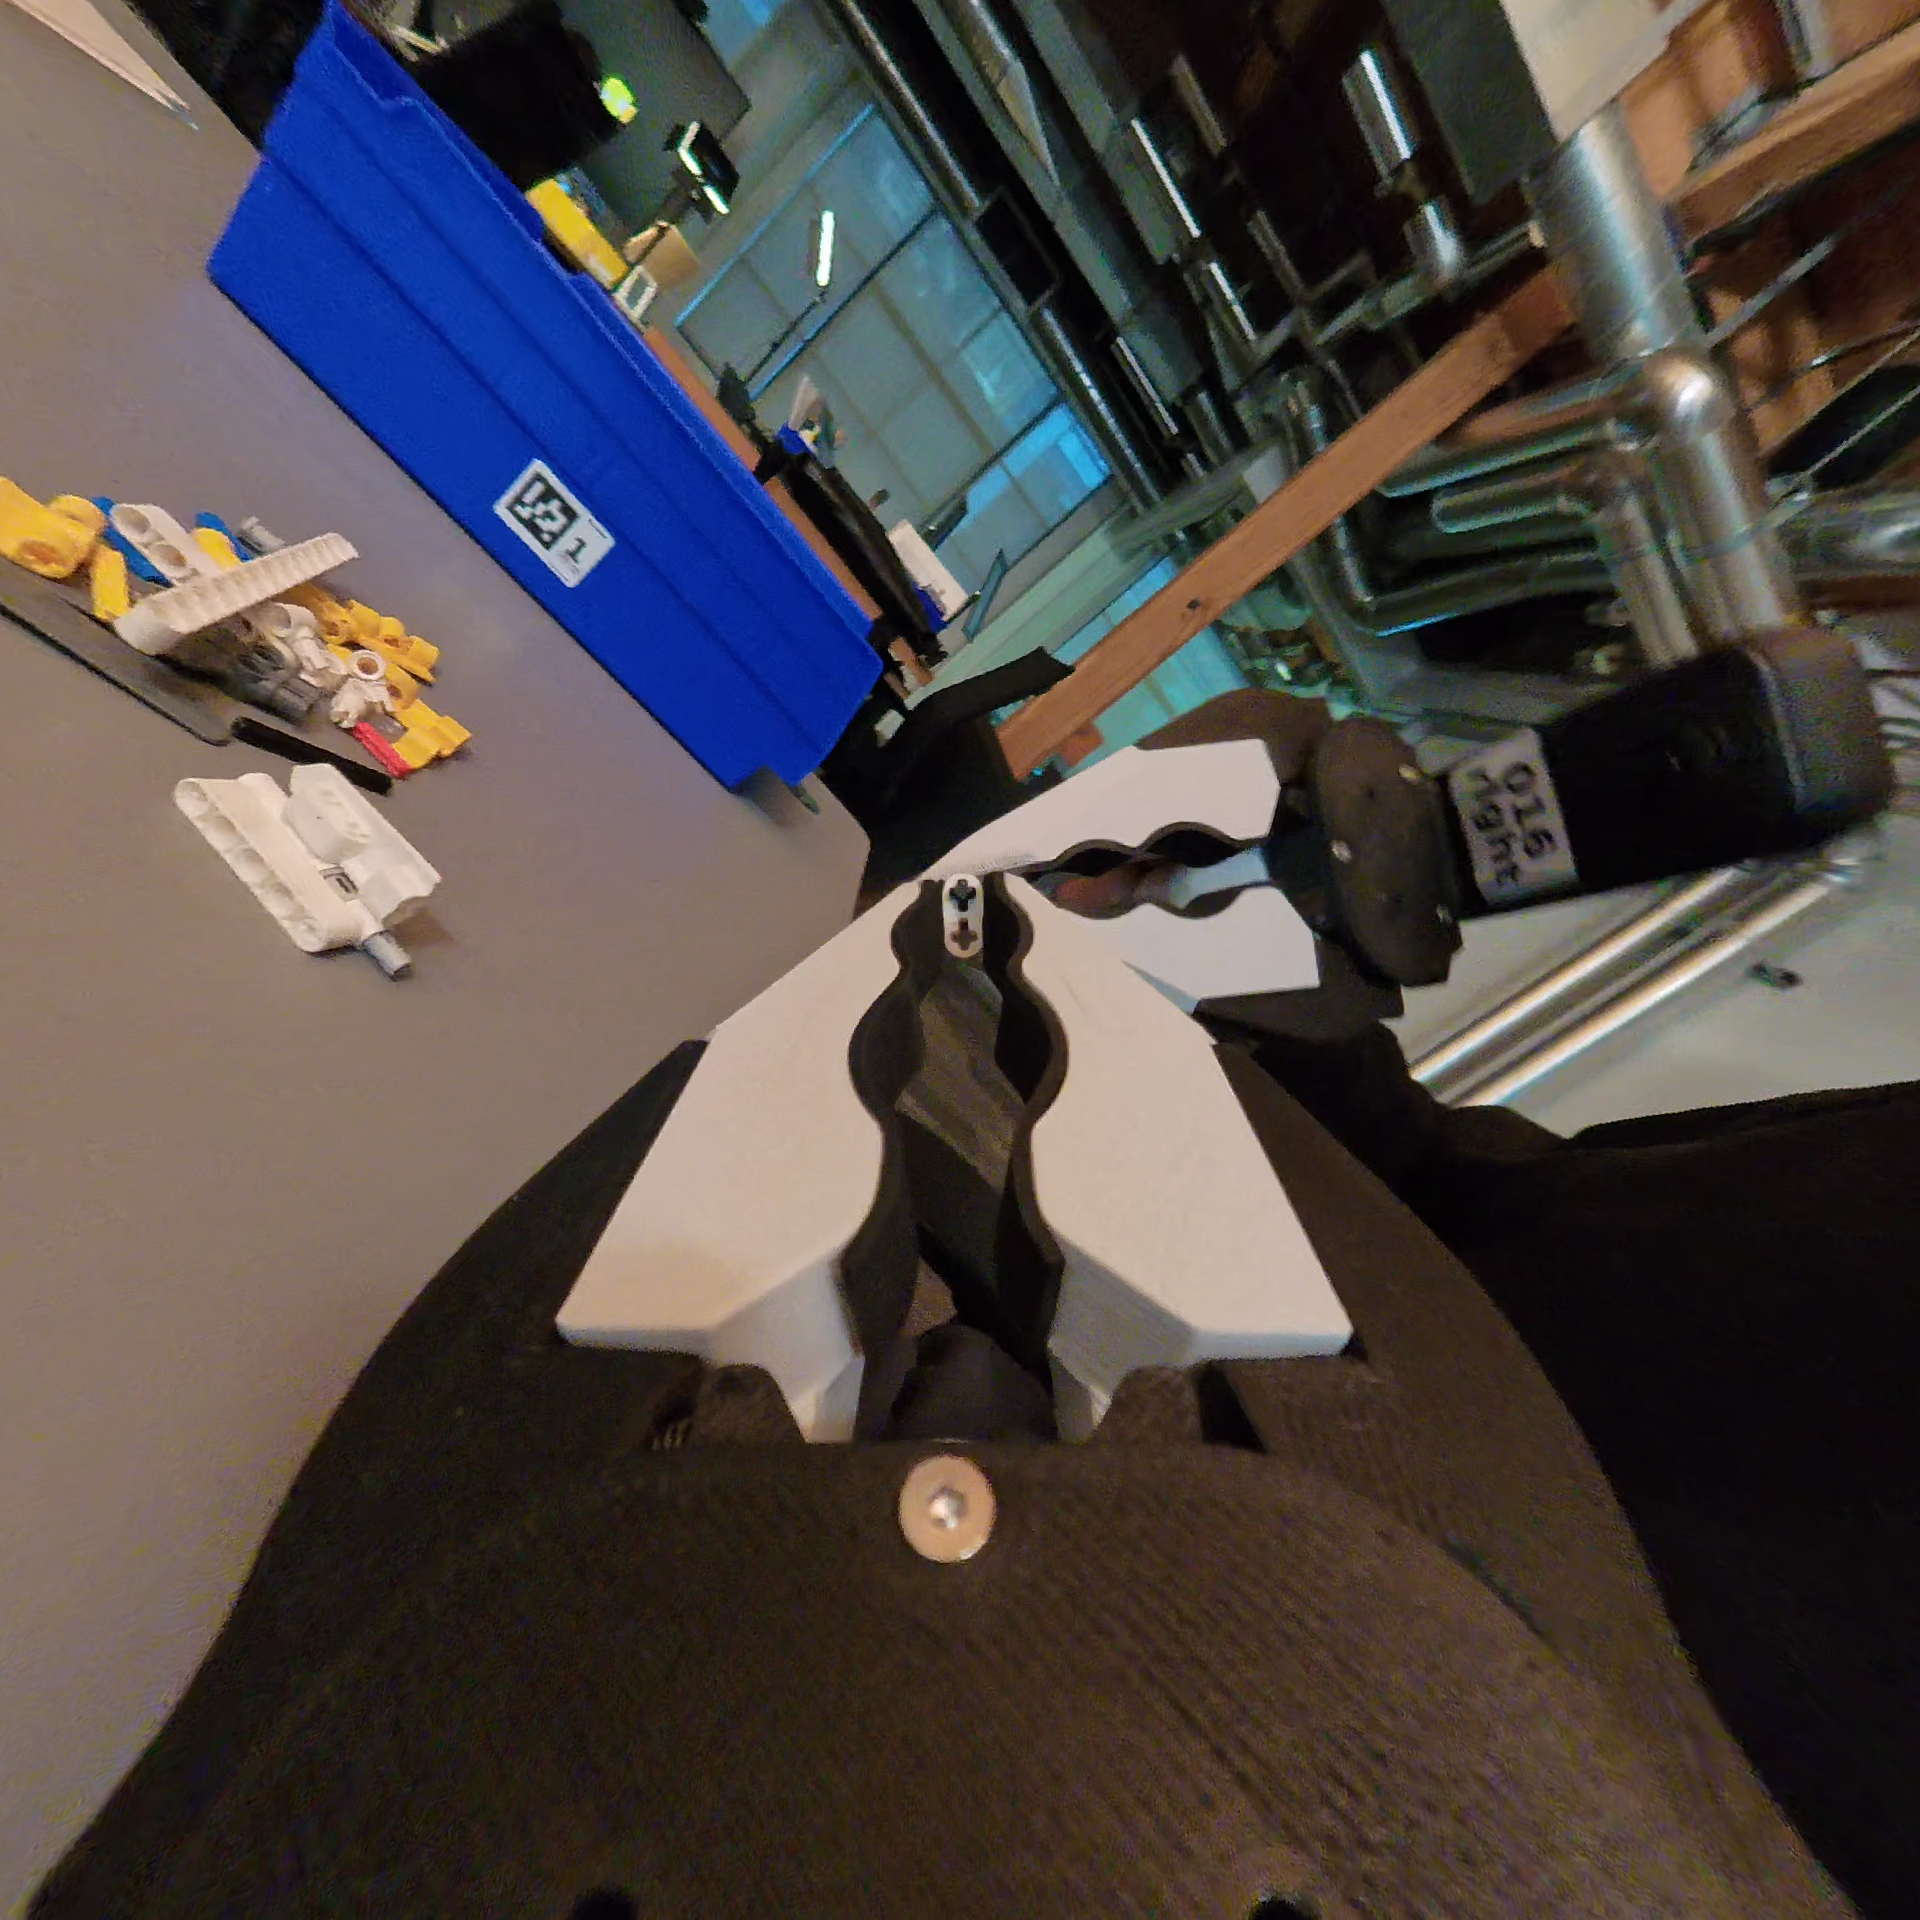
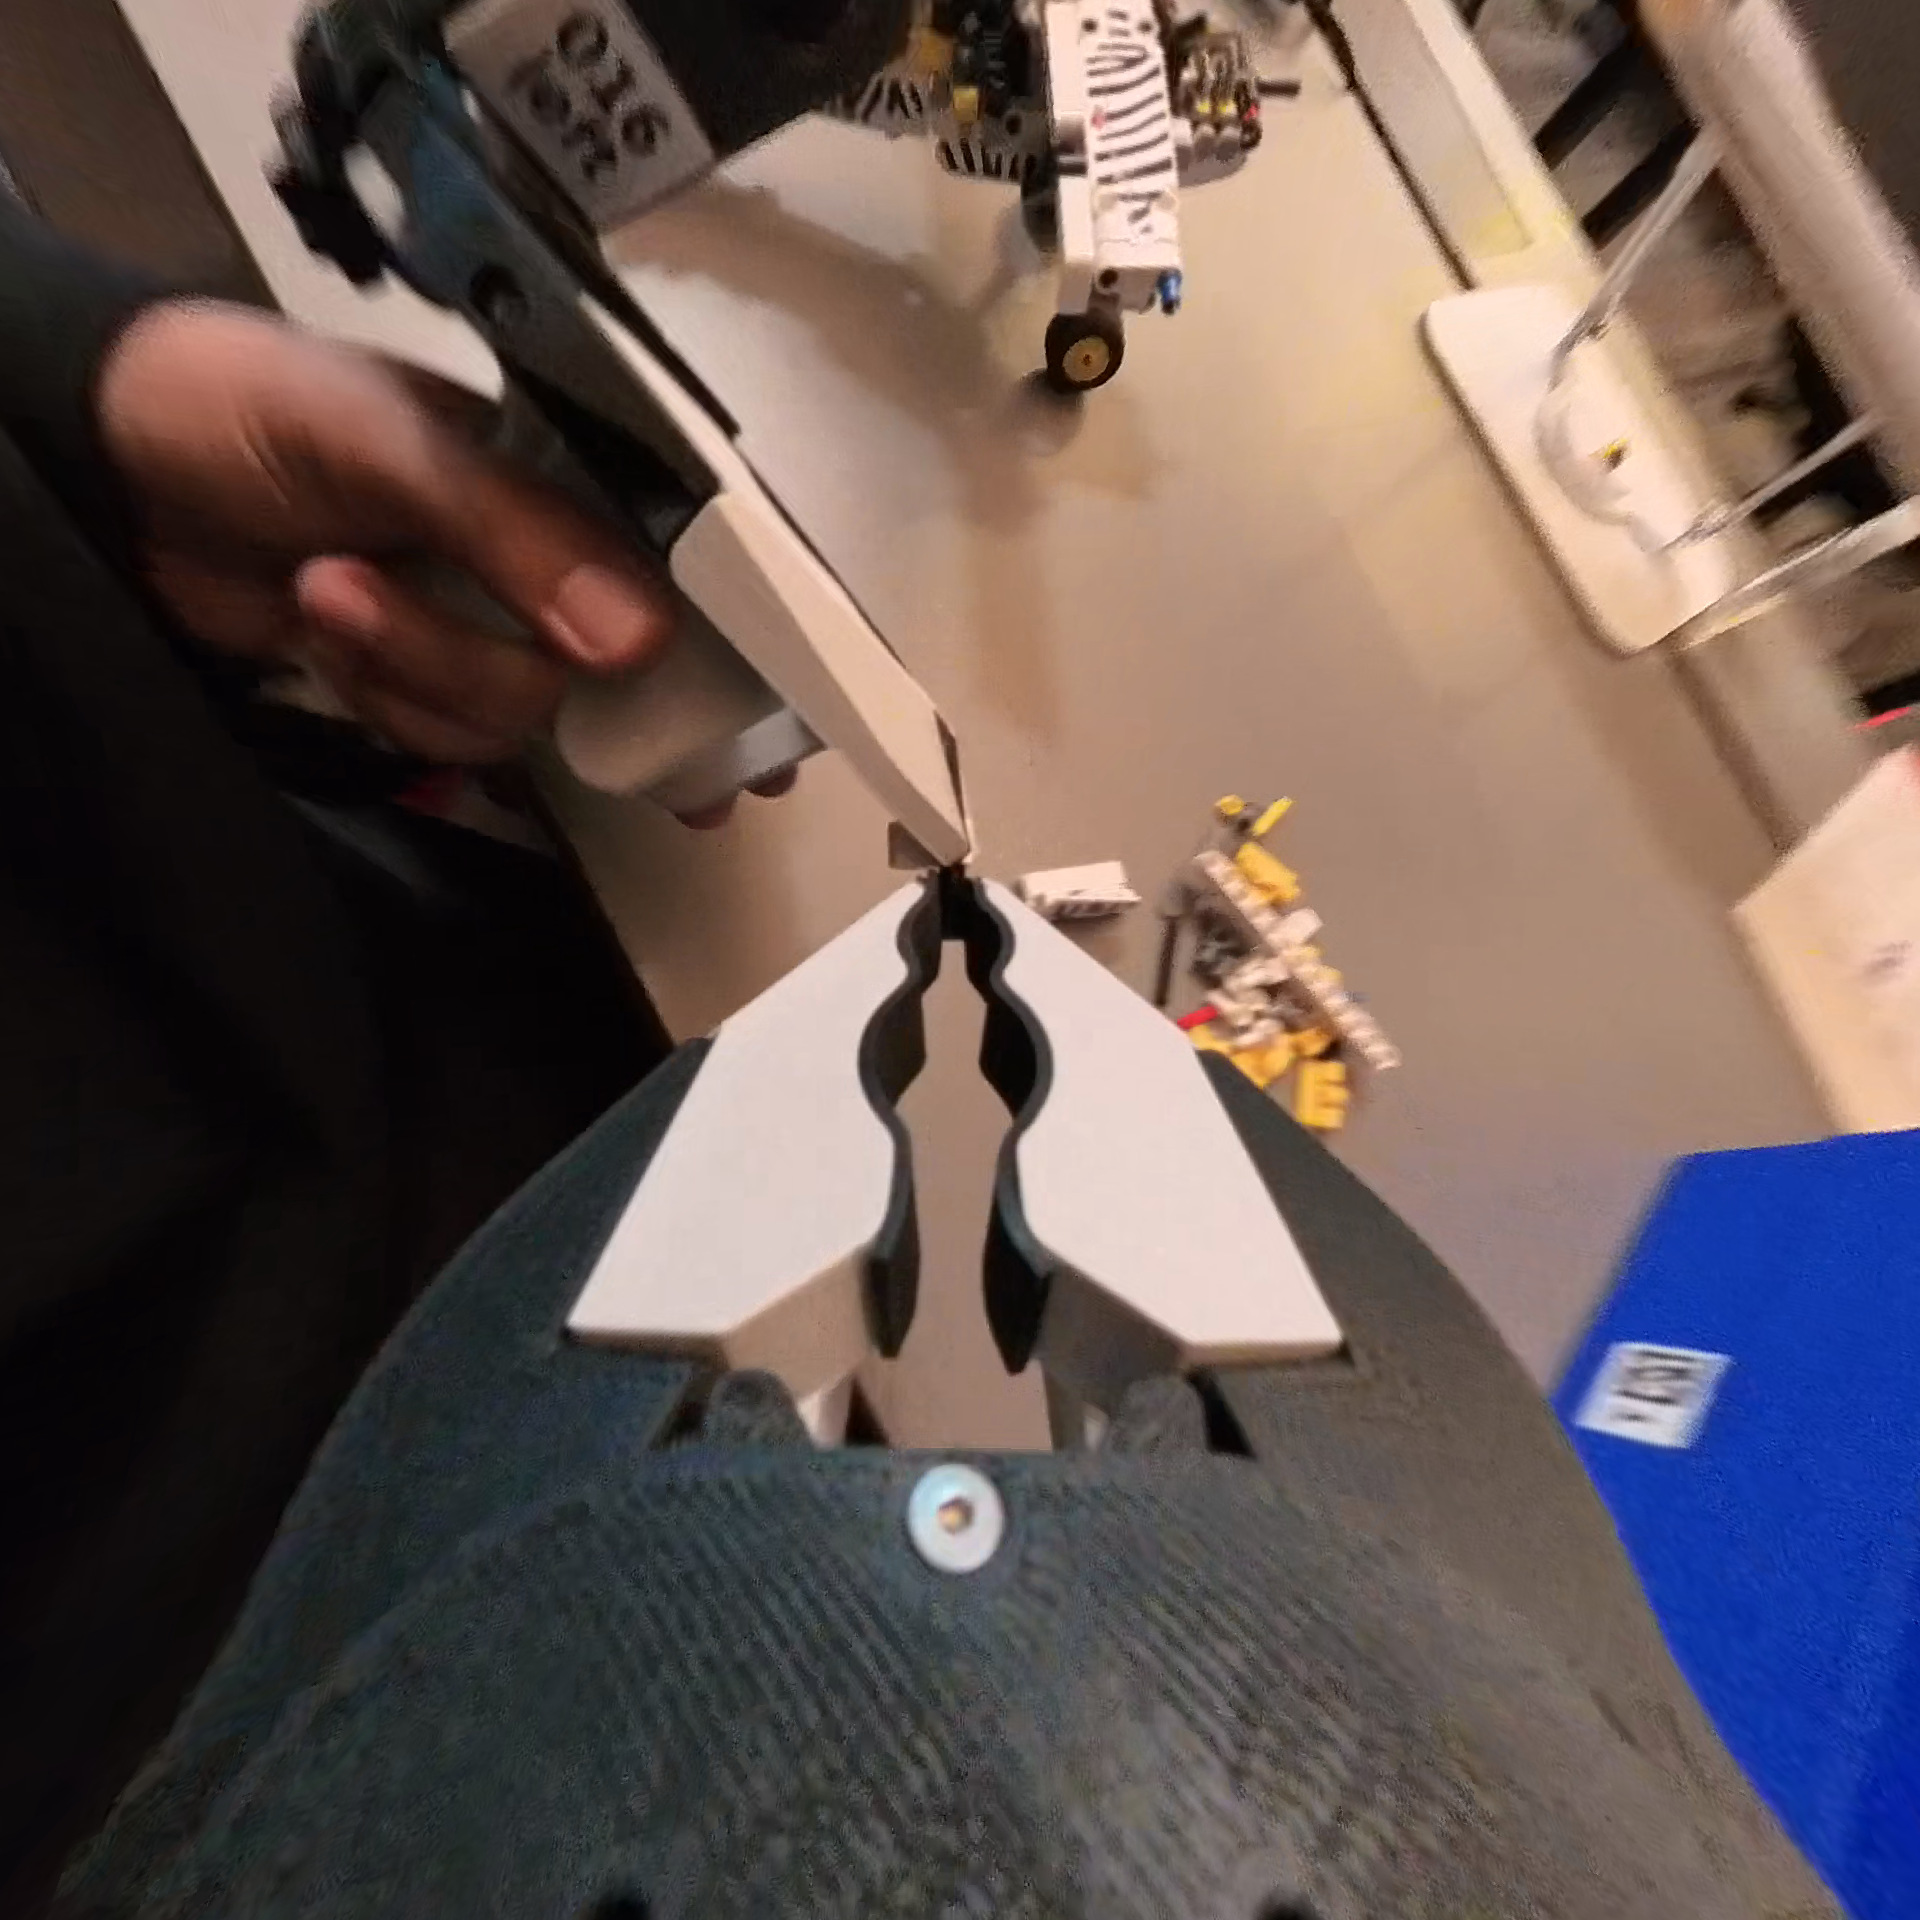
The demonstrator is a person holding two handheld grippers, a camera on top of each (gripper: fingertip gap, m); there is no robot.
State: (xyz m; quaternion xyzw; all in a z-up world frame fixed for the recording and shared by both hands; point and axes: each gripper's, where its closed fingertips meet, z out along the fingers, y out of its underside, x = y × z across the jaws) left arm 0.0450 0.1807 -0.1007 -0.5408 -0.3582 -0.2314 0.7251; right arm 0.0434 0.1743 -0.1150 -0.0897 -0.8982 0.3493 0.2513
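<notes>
White two-hole connector piece is pinched at the tip of my left gripper, up off the grey table. My right gripper is clamped on something small and dark, tips almost touching, probably lining them up.

Warm, dim indoor light falls on the grey worktop, and the white block assembly casts a soft shadow just beside itself. The left wrist view is fairly sharp. The right wrist view is smeared by motion blur, worst at the hand and blue bin. Wide-angle bending shows toward the edges.
</notes>
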